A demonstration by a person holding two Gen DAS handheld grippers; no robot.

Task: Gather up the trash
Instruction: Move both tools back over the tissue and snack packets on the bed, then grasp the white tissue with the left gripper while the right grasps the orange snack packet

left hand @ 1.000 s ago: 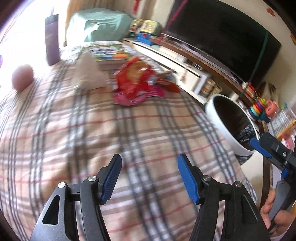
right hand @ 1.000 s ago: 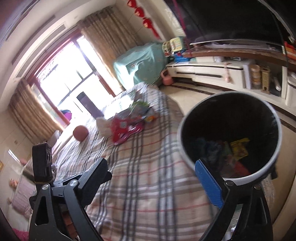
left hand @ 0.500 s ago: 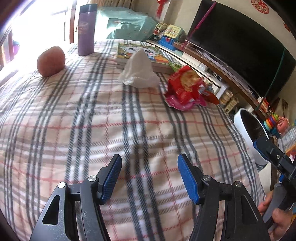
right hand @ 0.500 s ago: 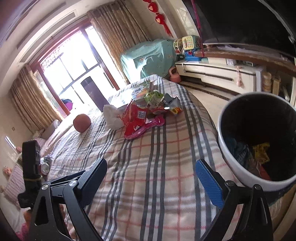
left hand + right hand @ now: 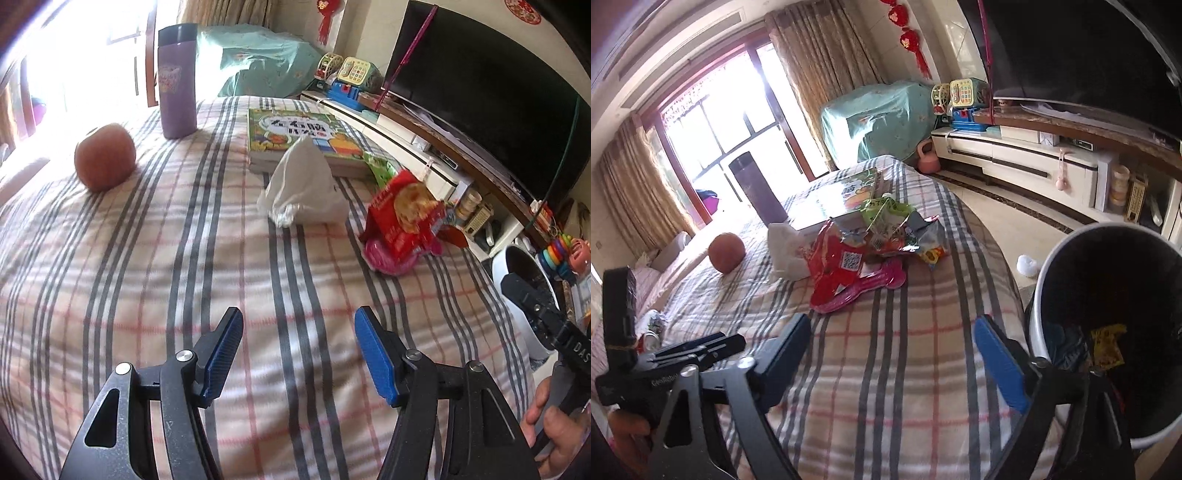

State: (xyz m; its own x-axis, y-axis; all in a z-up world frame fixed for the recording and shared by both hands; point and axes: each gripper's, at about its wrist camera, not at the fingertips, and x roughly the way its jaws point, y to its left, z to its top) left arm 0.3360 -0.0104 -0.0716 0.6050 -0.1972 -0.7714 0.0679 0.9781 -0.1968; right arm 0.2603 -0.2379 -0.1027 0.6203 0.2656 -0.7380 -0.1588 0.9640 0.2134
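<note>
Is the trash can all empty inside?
No, the right wrist view shows the trash can already holds some trash, including a yellow wrapper near its bottom.

On the plaid bed (image 5: 147, 266) lie one apple (image 5: 105, 157), one purple flask (image 5: 176, 79), one picture book (image 5: 299, 136) and one crumpled white tissue (image 5: 304, 188) just in front of the book. Beside the tissue sits one heap of wrappers, whose number I cannot tell, with one red packet (image 5: 838, 260) on top. One white bin (image 5: 1108, 325) stands beside the bed.
</note>
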